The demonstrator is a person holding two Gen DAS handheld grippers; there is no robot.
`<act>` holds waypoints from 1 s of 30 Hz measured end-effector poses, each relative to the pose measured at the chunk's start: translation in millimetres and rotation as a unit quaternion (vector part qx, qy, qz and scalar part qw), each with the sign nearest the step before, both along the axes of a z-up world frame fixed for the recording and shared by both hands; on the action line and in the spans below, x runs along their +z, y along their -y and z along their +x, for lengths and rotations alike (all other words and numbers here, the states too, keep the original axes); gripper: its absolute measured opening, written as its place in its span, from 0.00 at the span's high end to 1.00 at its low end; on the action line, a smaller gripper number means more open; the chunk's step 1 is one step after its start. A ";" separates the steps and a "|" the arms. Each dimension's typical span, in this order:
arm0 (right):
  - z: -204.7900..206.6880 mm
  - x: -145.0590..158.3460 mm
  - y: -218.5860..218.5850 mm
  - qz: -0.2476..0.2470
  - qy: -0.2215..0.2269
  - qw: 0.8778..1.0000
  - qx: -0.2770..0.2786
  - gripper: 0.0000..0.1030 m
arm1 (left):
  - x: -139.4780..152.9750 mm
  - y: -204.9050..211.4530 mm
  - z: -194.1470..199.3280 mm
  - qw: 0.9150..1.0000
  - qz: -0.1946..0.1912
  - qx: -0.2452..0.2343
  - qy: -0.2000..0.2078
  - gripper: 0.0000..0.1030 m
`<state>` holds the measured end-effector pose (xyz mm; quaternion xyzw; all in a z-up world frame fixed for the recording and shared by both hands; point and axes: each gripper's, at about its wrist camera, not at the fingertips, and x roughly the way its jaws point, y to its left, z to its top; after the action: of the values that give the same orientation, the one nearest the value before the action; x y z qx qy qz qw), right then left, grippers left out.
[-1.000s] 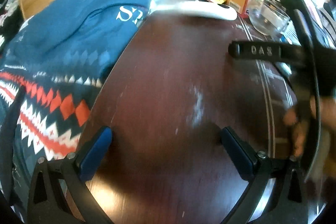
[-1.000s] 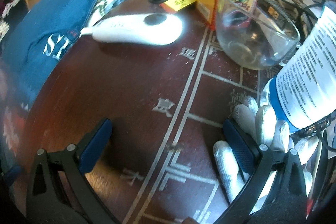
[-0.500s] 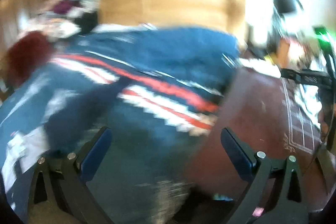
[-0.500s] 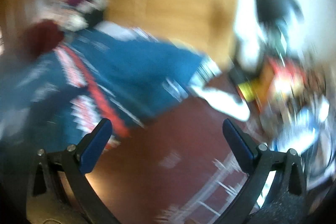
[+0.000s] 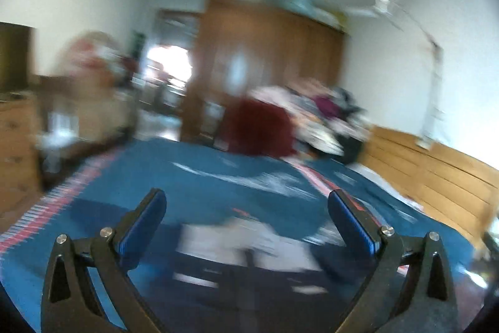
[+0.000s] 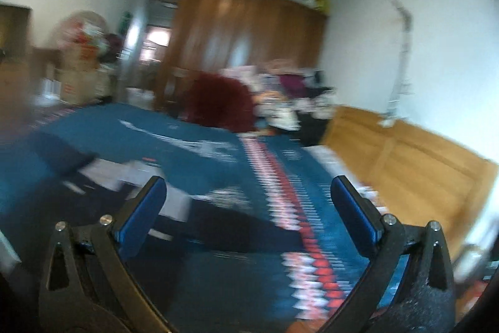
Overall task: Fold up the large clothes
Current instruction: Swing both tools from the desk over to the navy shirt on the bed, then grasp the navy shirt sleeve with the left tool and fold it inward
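Note:
A large blue knitted garment (image 5: 218,177) with red and white patterned bands lies spread out below both cameras, blurred by motion. In the right wrist view the same garment (image 6: 187,130) shows a red and white band (image 6: 280,186) running away from me. My left gripper (image 5: 246,202) is open above the cloth, nothing between its blue pads. The right gripper (image 6: 248,188) is open too, held above the garment and empty. A pale patch (image 5: 237,236) lies on the cloth near the left gripper; blur hides what it is.
A dark red heap (image 5: 259,127) and a pile of mixed clothes (image 5: 324,111) sit beyond the garment. A tall wooden wardrobe (image 6: 246,42) stands behind. A wooden headboard (image 6: 405,158) runs along the right. Boxes and clutter (image 6: 81,61) stand at the left wall.
Both cameras have swung up and left, from the dark wooden table with its clutter to the spread blue garment and the room beyond. Both grippers stayed open and empty.

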<state>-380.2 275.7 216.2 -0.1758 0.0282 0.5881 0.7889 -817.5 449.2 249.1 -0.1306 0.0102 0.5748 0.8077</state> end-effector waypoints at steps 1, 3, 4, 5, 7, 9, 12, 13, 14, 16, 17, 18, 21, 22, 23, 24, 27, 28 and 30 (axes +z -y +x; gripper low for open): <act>-5.3 0.0 -7.4 -0.004 -0.013 1.000 0.017 0.00 | 2.2 -0.6 -31.6 1.000 0.006 0.030 0.001 0.00; -17.7 -0.1 -27.1 -0.014 -0.039 0.998 0.054 0.00 | 2.9 -4.7 -95.7 0.995 0.013 0.097 0.007 0.00; -26.5 5.2 -30.9 -0.014 -0.042 0.997 0.065 0.00 | 1.9 -8.9 -127.9 0.992 0.012 0.125 0.014 0.00; -34.4 4.5 -41.1 -0.016 -0.043 0.996 0.076 0.00 | -1.1 -15.2 -160.6 0.988 0.010 0.154 0.021 0.00; -51.6 3.5 -51.9 -0.019 -0.038 0.994 0.097 0.00 | -15.6 -34.8 -218.3 0.978 -0.015 0.205 0.036 0.00; -74.1 1.2 -63.4 -0.025 -0.021 0.994 0.107 0.00 | -36.2 -58.9 -254.0 0.971 -0.038 0.233 0.037 0.00; -96.3 -19.4 -90.6 -0.048 0.011 0.992 0.114 0.00 | -90.7 -116.0 -300.0 0.964 -0.116 0.234 0.051 0.00; -101.1 -22.4 -96.1 -0.055 0.013 0.992 0.116 0.00 | -112.7 -135.6 -313.2 0.961 -0.144 0.230 0.060 0.00; -104.2 -29.0 -101.9 -0.065 0.014 0.991 0.119 0.00 | -139.7 -157.7 -324.9 0.957 -0.175 0.219 0.070 0.00; -110.7 -41.7 -114.2 -0.085 0.018 0.989 0.120 0.00 | -192.1 -201.6 -329.2 0.947 -0.235 0.201 0.086 0.00; -114.0 -47.7 -120.6 -0.095 0.022 0.988 0.117 0.00 | -221.5 -224.6 -333.7 0.941 -0.265 0.187 0.094 0.00; -115.4 -55.9 -129.7 -0.108 0.025 0.987 0.115 0.00 | -251.1 -247.1 -335.4 0.934 -0.293 0.178 0.097 0.00; -114.4 -69.2 -147.4 -0.140 0.012 0.983 0.115 0.00 | -313.3 -307.1 -309.1 0.917 -0.351 0.173 0.082 0.00; -112.3 -76.1 -157.3 -0.152 0.006 0.982 0.116 0.00 | -328.3 -324.7 -307.4 0.912 -0.364 0.170 0.079 0.00; -110.4 -80.5 -164.5 -0.162 0.000 0.980 0.115 0.00 | -343.5 -338.6 -310.3 0.909 -0.374 0.165 0.082 0.00; -109.1 -83.4 -169.1 -0.167 -0.003 0.979 0.115 0.00 | -355.2 -350.5 -310.2 0.906 -0.381 0.158 0.094 0.01; -108.0 -93.4 -182.2 -0.179 -0.011 0.977 0.114 0.00 | -386.0 -381.9 -318.4 0.896 -0.390 0.155 0.148 0.01; -107.6 -97.1 -185.7 -0.183 -0.015 0.977 0.113 0.00 | -394.3 -390.0 -322.1 0.895 -0.385 0.161 0.158 0.01; -109.0 -105.4 -192.6 -0.190 -0.022 0.975 0.116 0.00 | -394.1 -399.4 -322.3 0.896 -0.376 0.170 0.161 0.01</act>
<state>-489.3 468.3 110.8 -0.3117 0.1356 0.6634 0.6666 -1139.9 848.6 -145.0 -0.5155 0.0729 0.6280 0.5785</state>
